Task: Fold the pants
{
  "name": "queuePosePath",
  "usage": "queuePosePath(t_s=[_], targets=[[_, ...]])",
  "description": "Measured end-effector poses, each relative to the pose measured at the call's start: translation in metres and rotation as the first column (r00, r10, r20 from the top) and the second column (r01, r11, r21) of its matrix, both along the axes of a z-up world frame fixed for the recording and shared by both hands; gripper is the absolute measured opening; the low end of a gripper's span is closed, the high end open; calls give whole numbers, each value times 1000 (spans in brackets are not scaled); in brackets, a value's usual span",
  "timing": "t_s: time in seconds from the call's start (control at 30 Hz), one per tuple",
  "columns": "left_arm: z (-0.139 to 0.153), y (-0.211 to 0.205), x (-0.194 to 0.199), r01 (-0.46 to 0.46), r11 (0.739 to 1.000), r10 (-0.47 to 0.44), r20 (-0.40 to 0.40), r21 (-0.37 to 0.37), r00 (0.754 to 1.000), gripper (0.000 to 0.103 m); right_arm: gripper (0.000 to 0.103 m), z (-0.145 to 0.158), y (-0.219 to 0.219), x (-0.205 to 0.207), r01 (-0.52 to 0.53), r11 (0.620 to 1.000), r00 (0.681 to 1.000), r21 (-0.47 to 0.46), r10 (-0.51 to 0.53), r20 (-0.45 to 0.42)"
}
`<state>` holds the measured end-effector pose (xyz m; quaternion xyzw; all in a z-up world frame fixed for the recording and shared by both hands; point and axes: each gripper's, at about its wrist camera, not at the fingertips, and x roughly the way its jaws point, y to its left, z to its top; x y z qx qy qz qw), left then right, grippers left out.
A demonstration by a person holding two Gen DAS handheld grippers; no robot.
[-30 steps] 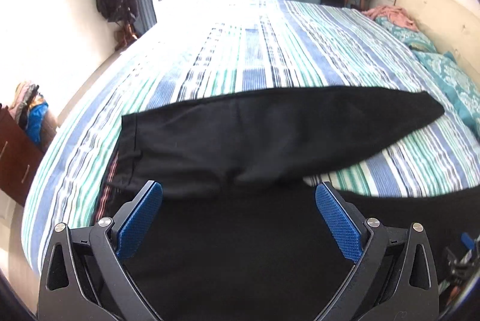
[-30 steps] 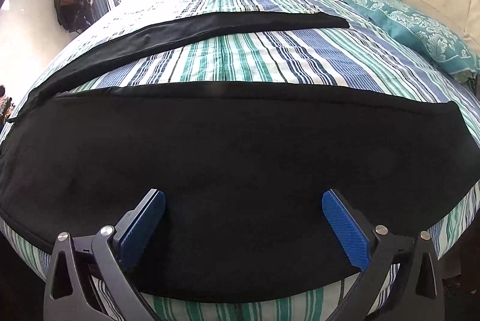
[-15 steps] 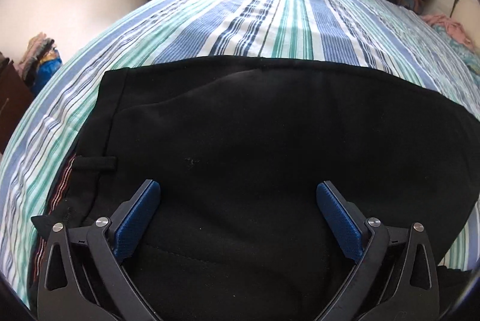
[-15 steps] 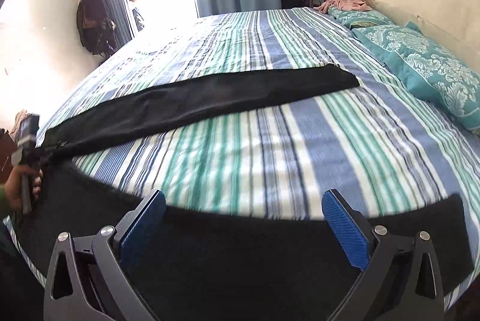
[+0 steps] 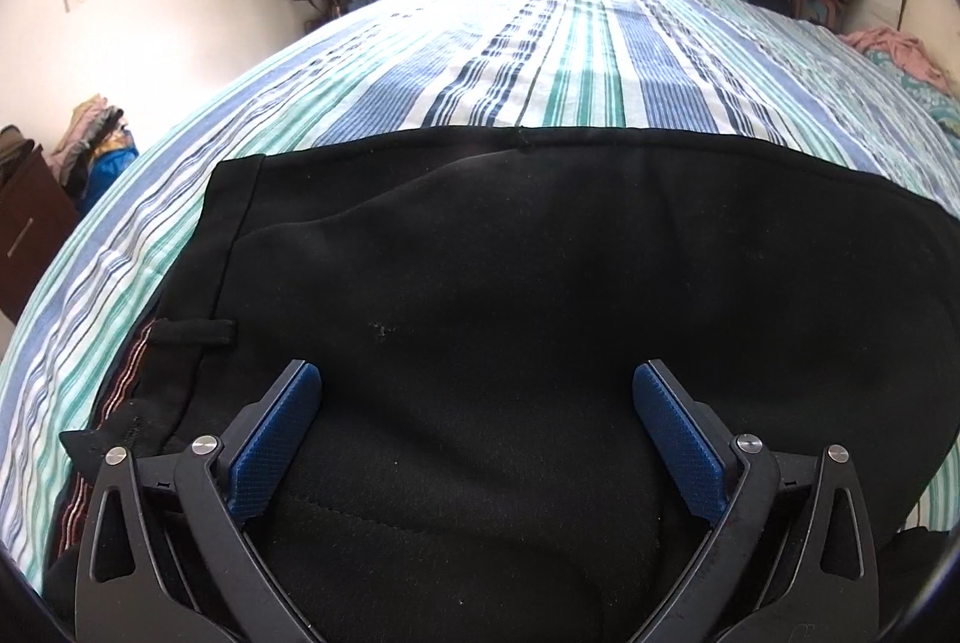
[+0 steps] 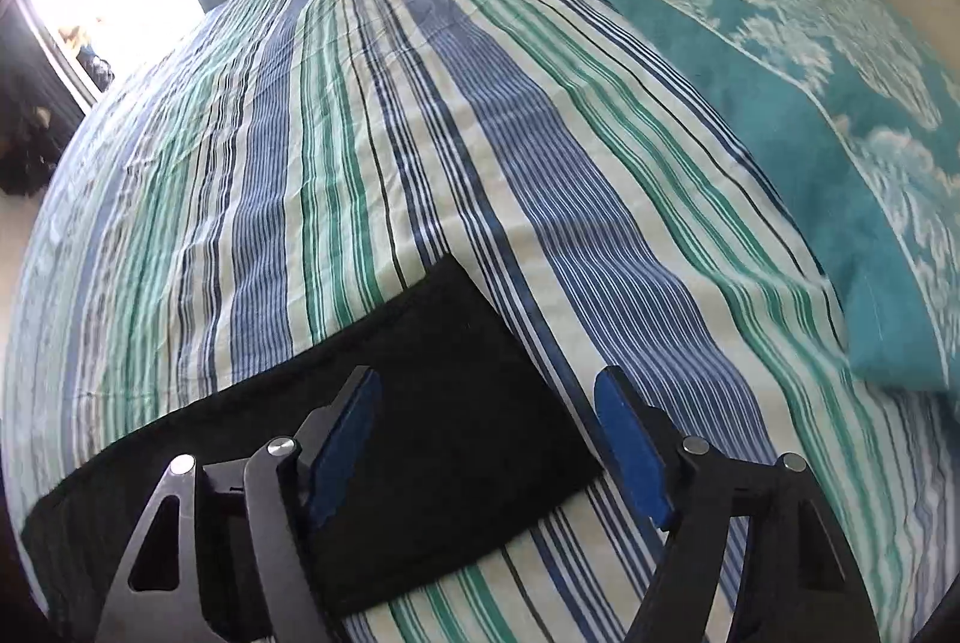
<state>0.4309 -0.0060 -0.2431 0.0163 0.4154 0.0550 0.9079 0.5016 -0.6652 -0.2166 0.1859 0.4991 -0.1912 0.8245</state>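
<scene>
left claw: jaws wide apart | over black pants | on striped bedsheet

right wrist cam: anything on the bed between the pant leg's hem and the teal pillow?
Nothing. In the right wrist view only bare striped bedsheet runs from the pant leg hem to the teal pillow.

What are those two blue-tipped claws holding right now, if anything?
Nothing. The left gripper hangs open over the waist end of the black pants. The right gripper, whose jaws have just been closing, stands open over the leg's hem.
</scene>
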Motion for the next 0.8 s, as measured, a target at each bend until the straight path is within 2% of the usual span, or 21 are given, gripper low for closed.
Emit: queuePosePath(t_s=[0.07, 0.13, 0.17, 0.2, 0.27, 0.37, 0.43, 0.47, 0.6, 0.7, 0.8], targets=[[-1, 0, 0, 0, 1000, 0, 5, 1, 1000, 102, 73, -13, 6, 30, -49, 998, 998, -51, 46, -50], [-2, -1, 0, -3, 1000, 3, 12, 6, 1000, 102, 68, -30, 2, 47, -58, 997, 995, -47, 54, -88], [-2, -1, 0, -4, 1000, 4, 14, 12, 1000, 102, 48, -40, -1, 50, -62, 998, 993, -9, 61, -97], [-2, -2, 0, -5, 1000, 4, 14, 16, 1000, 102, 40, -47, -4, 51, -68, 997, 993, 27, 70, -94], [-2, -2, 1, -5, 1000, 5, 14, 16, 1000, 102, 16, -43, -2, 41, -76, 997, 997, 11, 77, -31], [-2, -2, 1, -5, 1000, 5, 12, 19, 1000, 102, 14, -18, 14, 11, -101, 994, 993, -52, 104, 55], [-2, -2, 2, -5, 1000, 5, 9, 20, 1000, 102, 13, 13, 32, -25, -125, 989, 979, -84, 137, 152], [-2, -2, 2, -5, 1000, 5, 8, 21, 1000, 102, 10, 28, 43, -48, -138, 986, 968, -89, 153, 198], [-1, -3, 3, -5, 1000, 6, -2, 28, 1000, 102, 9, 78, 101, -169, -167, 979, 925, -118, 197, 326], [0, -2, 5, -5, 1000, 5, -15, 27, 1000, 102, 8, 83, 138, -274, -88, 992, 924, -91, 115, 366], [2, -5, 7, -7, 999, 9, -35, 43, 999, 102, 10, 55, 164, -363, 102, 991, 948, -93, -68, 312]])
